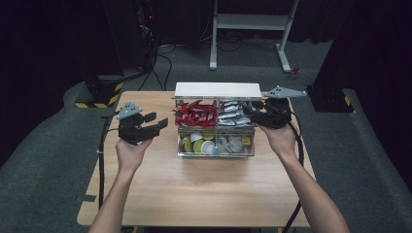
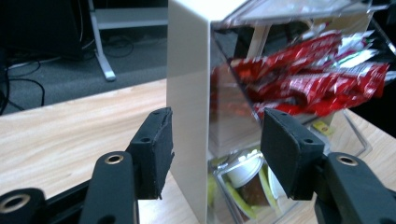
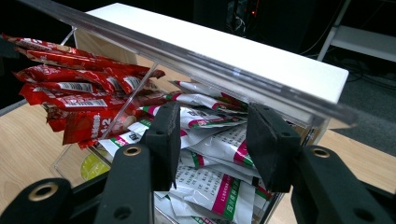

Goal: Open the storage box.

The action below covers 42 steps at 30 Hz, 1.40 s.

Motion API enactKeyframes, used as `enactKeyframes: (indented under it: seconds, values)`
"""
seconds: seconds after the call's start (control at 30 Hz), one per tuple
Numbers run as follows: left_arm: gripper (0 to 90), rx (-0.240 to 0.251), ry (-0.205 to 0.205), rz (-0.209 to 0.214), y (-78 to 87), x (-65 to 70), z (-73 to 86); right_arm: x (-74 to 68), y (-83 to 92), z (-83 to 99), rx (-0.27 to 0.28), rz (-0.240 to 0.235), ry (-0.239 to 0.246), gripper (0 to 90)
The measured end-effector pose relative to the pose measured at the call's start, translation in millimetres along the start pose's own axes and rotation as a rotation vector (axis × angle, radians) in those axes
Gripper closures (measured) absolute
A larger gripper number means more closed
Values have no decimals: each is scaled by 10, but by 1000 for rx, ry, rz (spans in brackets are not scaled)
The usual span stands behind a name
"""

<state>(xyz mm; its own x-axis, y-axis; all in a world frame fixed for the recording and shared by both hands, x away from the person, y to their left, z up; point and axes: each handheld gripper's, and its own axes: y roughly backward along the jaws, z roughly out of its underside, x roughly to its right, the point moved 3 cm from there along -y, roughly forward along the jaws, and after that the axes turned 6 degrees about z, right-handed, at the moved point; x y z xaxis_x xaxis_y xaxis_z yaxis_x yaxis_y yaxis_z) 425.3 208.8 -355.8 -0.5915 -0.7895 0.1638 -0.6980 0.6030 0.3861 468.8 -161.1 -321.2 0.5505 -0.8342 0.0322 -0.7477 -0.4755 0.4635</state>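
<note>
From above, the clear organizer (image 1: 216,127) sits at the table's (image 1: 145,194) centre; the left gripper (image 1: 158,122) hovers at its nine o'clock, jaws apart and empty. In the left gripper view, red sachets (image 2: 308,79) lie at one o'clock. In the right gripper view, the right gripper (image 3: 212,140), narrowed, straddles white sachets (image 3: 210,154); whether it grips them is unclear.

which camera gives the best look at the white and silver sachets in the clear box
The right gripper view: the white and silver sachets lie close up between its jaws, green and pink print visible. The high view shows them small in the clear acrylic box's upper right compartment. The left gripper view gives barely a white glimpse behind red packets.
</note>
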Motion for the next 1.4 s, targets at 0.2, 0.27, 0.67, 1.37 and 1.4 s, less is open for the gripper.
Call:
enactKeyframes:
  seconds: [0.2,0.27,0.67,1.37,1.4]
  values:
    - [450,11,-22,-8,-23,65,-131,2,-9,-4,-3,-2,3,550]
    - [453,8,-29,-8,-44,74,-167,-1,-13,-2,-1,-4,0,550]
    - [510,-9,-29,11,-172,98,-290,4,-11,-3,-4,-10,-3,550]
    - [569,-8,-31,47,-192,180,-397,3,-17,7,3,-9,-1,550]
    - [569,-12,-32,47,-200,190,-401,3,-18,7,3,-10,-2,549]
